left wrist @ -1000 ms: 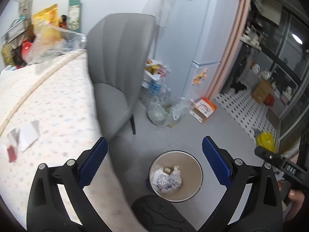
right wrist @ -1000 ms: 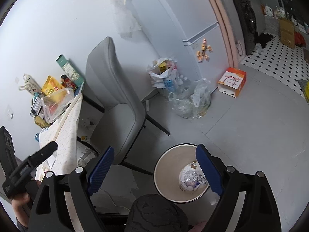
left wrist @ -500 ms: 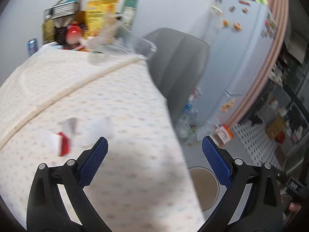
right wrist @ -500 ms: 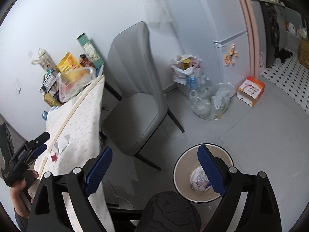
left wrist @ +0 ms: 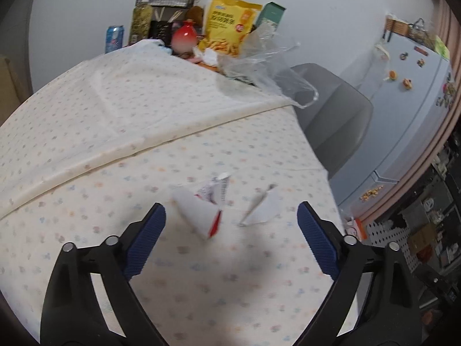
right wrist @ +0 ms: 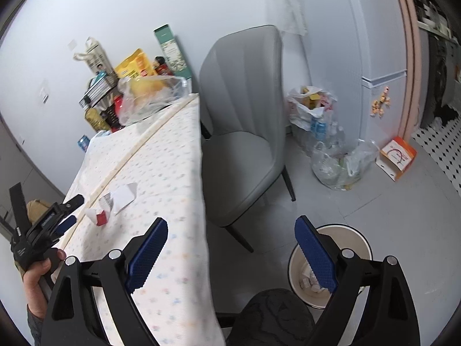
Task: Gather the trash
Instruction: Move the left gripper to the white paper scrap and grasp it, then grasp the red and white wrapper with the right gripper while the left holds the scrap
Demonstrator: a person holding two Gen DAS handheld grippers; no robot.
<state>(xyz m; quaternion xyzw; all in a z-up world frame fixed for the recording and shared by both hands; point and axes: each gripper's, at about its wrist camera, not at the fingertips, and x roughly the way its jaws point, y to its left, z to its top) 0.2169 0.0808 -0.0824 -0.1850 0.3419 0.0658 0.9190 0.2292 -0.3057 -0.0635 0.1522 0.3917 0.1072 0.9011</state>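
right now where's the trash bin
In the right wrist view the trash bin stands on the floor at lower right, just behind the right tongs' right finger, in front of the grey chair.

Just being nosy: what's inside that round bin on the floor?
The waste bin holds some crumpled white scraps at its bottom. The right gripper's blue finger covers much of the inside, so the rest cannot be seen.

No legible text anywhere
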